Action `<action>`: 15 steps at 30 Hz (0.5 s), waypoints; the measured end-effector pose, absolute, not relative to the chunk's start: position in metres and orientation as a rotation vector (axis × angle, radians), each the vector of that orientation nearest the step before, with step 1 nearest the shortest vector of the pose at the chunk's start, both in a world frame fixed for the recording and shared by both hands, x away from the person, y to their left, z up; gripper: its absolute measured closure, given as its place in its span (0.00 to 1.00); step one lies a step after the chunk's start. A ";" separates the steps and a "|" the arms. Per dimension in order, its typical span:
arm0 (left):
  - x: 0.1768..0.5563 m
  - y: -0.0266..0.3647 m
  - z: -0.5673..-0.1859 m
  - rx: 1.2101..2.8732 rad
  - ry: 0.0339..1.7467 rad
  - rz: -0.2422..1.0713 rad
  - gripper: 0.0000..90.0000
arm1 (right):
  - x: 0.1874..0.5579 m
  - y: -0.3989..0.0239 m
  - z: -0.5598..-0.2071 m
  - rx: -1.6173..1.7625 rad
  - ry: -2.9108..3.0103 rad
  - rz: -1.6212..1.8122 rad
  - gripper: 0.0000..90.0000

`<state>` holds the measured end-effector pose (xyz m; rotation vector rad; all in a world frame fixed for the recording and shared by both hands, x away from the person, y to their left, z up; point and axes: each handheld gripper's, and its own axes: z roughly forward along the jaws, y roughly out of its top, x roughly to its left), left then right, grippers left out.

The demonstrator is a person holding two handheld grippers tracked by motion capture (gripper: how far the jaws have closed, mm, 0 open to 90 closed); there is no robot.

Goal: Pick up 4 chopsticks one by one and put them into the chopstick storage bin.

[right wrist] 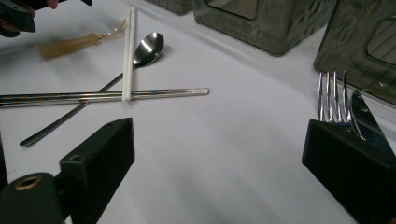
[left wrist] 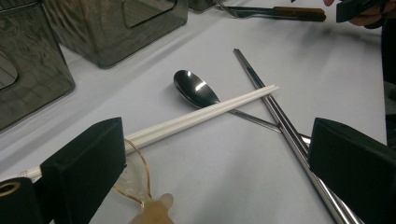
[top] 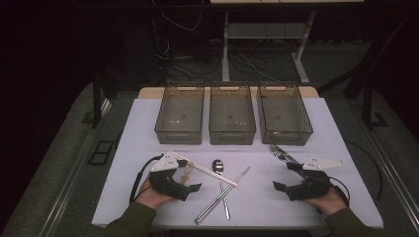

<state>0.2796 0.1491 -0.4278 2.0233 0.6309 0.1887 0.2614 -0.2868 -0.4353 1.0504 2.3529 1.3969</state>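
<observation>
My left gripper (top: pixel 190 179) rests open at the front left of the white table (top: pixel 316 128), its jaws wide apart (left wrist: pixel 215 177) and pressing on nothing. Ahead of them lie an amber plastic spoon (left wrist: pixel 142 207), a pair of white chopsticks (left wrist: pixel 205 112), a metal spoon (left wrist: pixel 194 88) and metal chopsticks (left wrist: pixel 280 121), all crossing one another. My right gripper (top: pixel 284 177) is open at the front right (right wrist: pixel 224 172). A fork (right wrist: pixel 331 98) and a knife (right wrist: pixel 366 116) lie just beyond its right jaw.
Three grey see-through bins (top: pixel 179 136) (top: pixel 232 136) (top: pixel 285 136) stand side by side along the back of the table. Past the table's far edge are desk legs and cables on the floor (top: pixel 257 64).
</observation>
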 end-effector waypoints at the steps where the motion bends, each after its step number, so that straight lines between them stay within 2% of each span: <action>1: 0.280 0.149 -0.428 2.023 0.629 0.188 0.06 | 0.261 -0.287 -0.435 1.053 2.353 1.398 0.10; 12: 0.280 0.147 -0.427 2.037 0.620 0.182 0.26 | 0.262 -0.288 -0.434 1.059 2.348 1.415 0.11; 13: 0.279 0.145 -0.427 2.032 0.623 0.183 0.33 | 0.262 -0.288 -0.434 1.062 2.349 1.417 0.10; 14: 0.279 0.145 -0.427 2.035 0.615 0.188 0.33 | 0.262 -0.288 -0.434 1.062 2.349 1.417 0.10; 15: 0.279 0.144 -0.427 2.033 0.616 0.188 0.40 | 0.262 -0.287 -0.434 1.059 2.349 1.421 0.10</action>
